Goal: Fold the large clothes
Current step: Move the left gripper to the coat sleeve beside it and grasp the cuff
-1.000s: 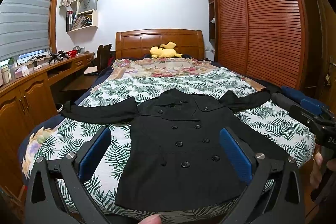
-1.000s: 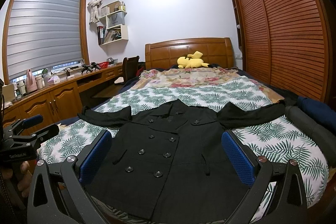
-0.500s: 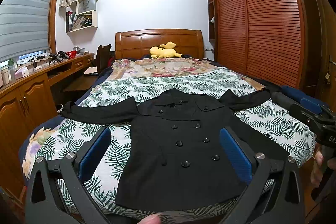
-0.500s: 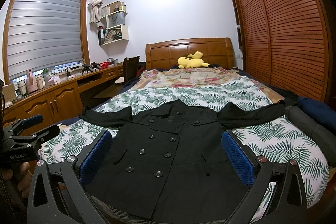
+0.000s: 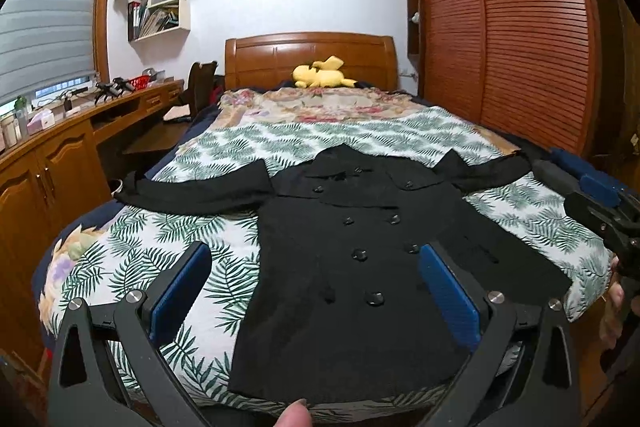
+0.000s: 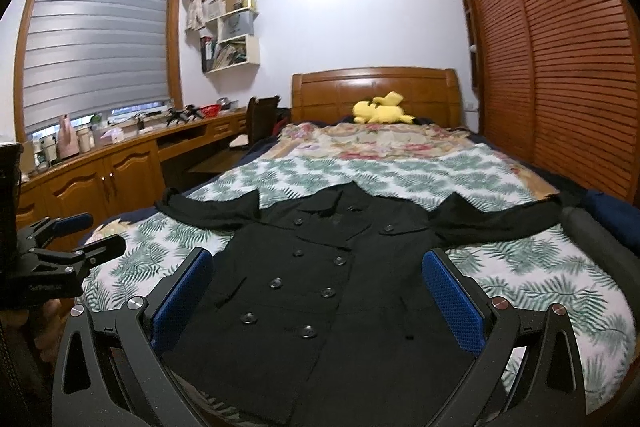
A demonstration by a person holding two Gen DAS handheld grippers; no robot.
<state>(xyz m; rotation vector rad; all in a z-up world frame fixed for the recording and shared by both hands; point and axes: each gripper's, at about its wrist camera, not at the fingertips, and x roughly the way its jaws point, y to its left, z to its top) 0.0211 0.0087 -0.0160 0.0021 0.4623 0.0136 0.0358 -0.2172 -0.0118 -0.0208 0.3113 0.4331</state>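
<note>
1. The bed [image 5: 132, 267], covered in a palm-leaf print, fills the space ahead of both grippers; bare print shows left and right of the garment.
2. A black double-breasted coat [image 5: 360, 267] lies flat, front up, buttons showing, collar away from the grippers, both sleeves spread sideways. Its hem reaches the near mattress edge, just ahead of the fingers.
3. The left gripper [image 5: 316, 291] hovers above the coat's lower half, blue pads spread wide, holding nothing.
4. The right gripper [image 6: 318, 297] hovers likewise over the coat's hem, fingers parted and empty.
5. A yellow plush toy [image 5: 322, 77] sits far ahead by the headboard.
</note>
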